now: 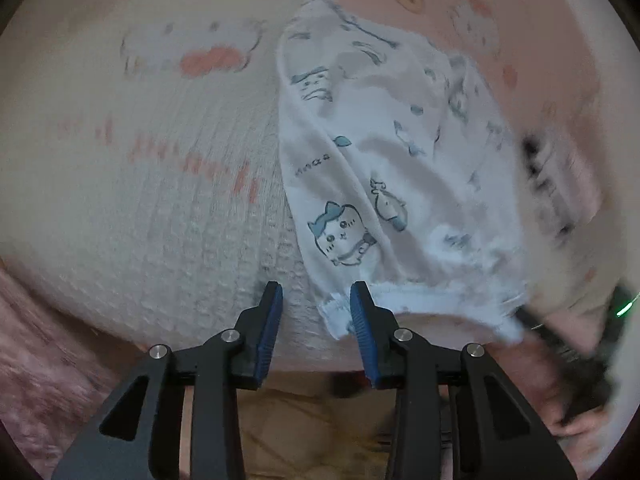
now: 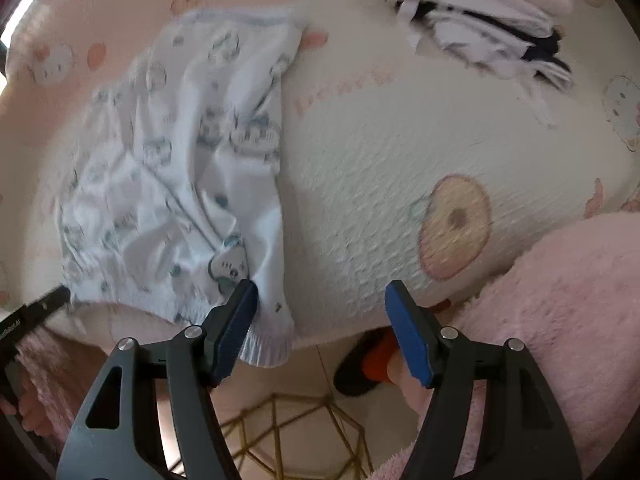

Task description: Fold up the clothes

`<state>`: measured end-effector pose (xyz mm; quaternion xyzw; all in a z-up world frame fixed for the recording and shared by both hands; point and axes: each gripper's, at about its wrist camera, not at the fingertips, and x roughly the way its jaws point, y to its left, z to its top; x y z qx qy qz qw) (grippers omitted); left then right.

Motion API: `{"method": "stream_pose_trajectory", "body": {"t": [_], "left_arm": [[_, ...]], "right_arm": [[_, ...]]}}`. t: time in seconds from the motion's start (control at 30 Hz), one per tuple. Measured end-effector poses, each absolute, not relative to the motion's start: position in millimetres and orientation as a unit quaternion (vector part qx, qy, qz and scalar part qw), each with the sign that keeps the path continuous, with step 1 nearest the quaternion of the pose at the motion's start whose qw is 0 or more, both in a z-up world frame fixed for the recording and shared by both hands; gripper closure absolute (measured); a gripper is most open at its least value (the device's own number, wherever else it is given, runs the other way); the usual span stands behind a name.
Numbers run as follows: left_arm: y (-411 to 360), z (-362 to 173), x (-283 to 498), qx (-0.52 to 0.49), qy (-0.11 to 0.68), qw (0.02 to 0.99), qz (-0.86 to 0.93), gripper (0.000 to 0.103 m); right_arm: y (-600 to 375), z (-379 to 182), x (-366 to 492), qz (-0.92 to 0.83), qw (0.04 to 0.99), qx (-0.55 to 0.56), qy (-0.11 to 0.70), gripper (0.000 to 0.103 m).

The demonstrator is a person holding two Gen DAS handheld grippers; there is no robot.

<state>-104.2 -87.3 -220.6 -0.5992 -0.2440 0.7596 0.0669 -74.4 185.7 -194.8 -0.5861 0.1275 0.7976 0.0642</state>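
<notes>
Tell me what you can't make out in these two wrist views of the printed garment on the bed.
- Left wrist view: the right gripper is smeared by motion blur, so its jaws cannot be read there.
- Left wrist view: the printed garment has its right edge blurred.
- Right wrist view: the pile of clothes is blurred, so single pieces cannot be told apart.
- Right wrist view: the left gripper is cut off by the left edge.

We see a bed covered by a cream, waffle-textured blanket (image 2: pixel 380 168) printed with pink lettering and a doughnut (image 2: pixel 454 226). Below its edge lies a pale tiled floor (image 2: pixel 320 364) with a gold wire-frame basket (image 2: pixel 288 432). Daylight brightens the top-left corner.
</notes>
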Motion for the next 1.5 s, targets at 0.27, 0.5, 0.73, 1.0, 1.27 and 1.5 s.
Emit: {"method": "stream_pose_trajectory", "body": {"t": [0.27,0.5,0.73,1.0,1.27,1.5], "left_arm": [[-92,-233,-100,-0.596,-0.335,0.093,0.724,0.06],[-93,-226,-104,-0.574,-0.318,0.082,0.75,0.077],[-100,-237,-105,-0.588,-0.347,0.068,0.727,0.071],[-93,-230,-105,-0.563,-0.367,0.106,0.733,0.078],[-100,-236,-107,-0.558,-0.408,0.112,0.713,0.077],[-87,-235,-116,-0.552,-0.393,0.13,0.724,0.049]], "right_arm": [[186,-210,-79,0.779,0.021,-0.604,0.167,0.026],[185,-210,-82,0.776,-0.027,-0.594,0.212,0.059],[182,-217,-87,0.772,-0.032,-0.595,0.222,0.042],[176,-220,-93,0.774,-0.06,-0.59,0.223,0.073],[198,-215,-78,0.763,-0.065,-0.589,0.259,0.056],[191,-199,-72,0.784,-0.061,-0.585,0.198,0.059]]}}
